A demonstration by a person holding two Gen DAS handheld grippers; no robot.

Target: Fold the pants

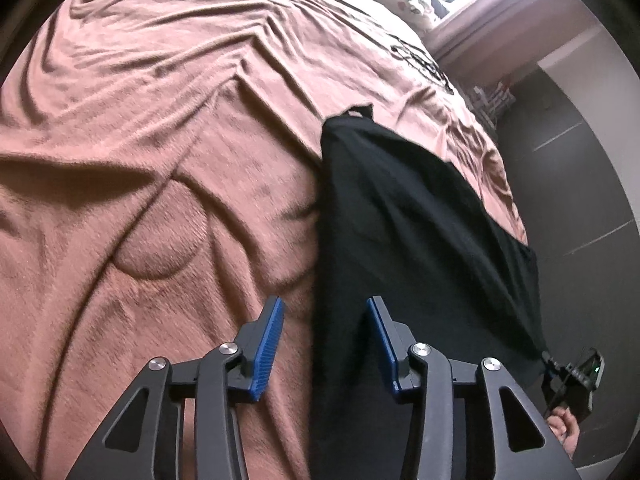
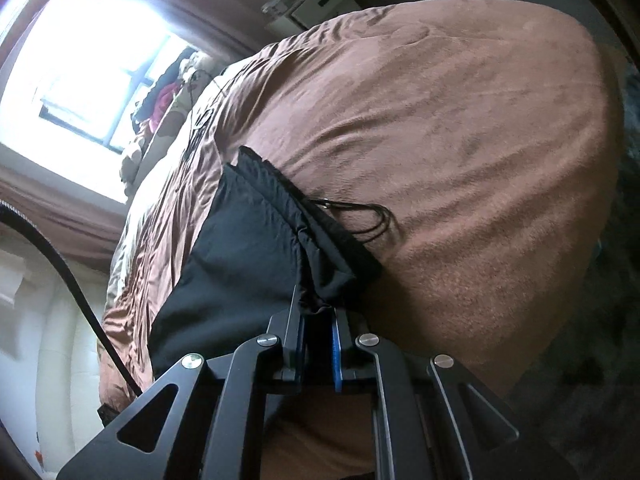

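black pants (image 1: 404,220) on brown blanket (image 1: 160,120); my left gripper (image 1: 325,344) gapes empty; only right view shows my right gripper (image 2: 320,320) clamping the waistband, drawstring (image 2: 360,216) loose.

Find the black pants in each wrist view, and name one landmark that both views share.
Left wrist: black pants right of centre, running to the bottom edge.
Right wrist: black pants centre-left, pinched in the right gripper.
Shared landmark: the brown blanket underneath.

The right gripper (image 2: 319,322) is clamped on a bunched edge of the black pants (image 2: 240,248). The pants lie on the brown bed (image 2: 460,140), drawstring (image 2: 360,216) trailing beside them.
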